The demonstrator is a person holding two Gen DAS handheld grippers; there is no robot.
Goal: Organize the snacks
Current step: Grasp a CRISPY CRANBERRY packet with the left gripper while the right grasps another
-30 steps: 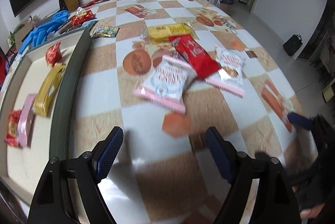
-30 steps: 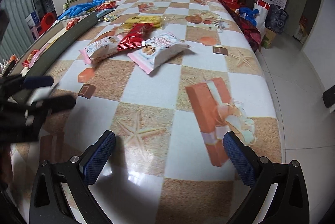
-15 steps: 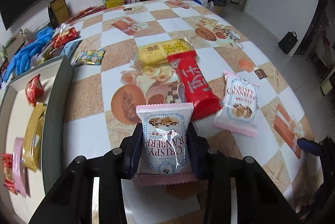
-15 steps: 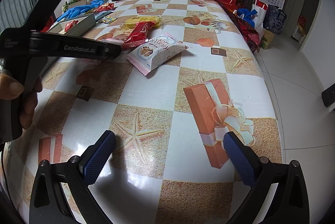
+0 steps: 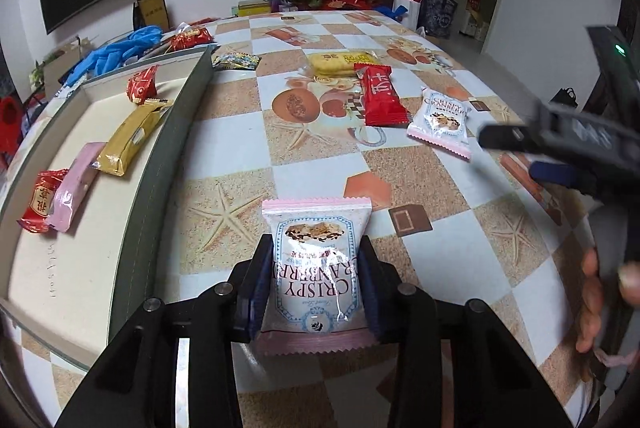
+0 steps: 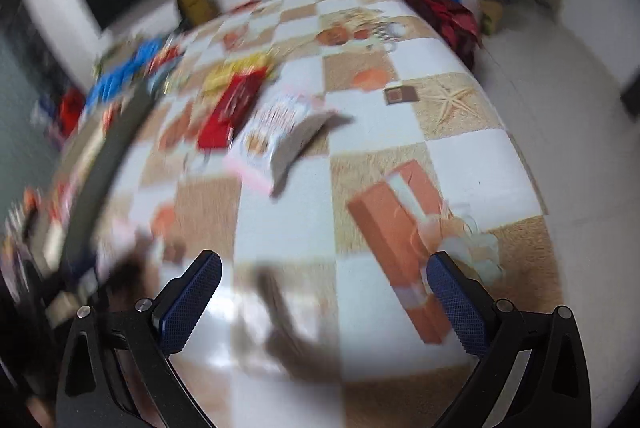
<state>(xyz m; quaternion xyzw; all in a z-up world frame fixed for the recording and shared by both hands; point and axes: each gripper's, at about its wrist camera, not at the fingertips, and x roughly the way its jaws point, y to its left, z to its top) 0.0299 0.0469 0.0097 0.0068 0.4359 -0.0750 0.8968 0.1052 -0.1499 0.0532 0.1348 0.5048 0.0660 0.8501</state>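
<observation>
Between the left gripper's [image 5: 316,288] closed pads sits the pink-and-white cranberry crisp packet [image 5: 316,260], clear of the checkered tablecloth [image 5: 232,132]. Right gripper [image 6: 320,304] gapes empty. Risk: glossy film slipping before reaching the grey-rimmed tray [image 5: 160,156].

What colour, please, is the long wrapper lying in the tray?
Gold wrapper, clearest in the left wrist view.

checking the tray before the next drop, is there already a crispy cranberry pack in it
No, the tray holds only two red packs, a pink one and a gold one; both cranberry packs are outside it.
</observation>
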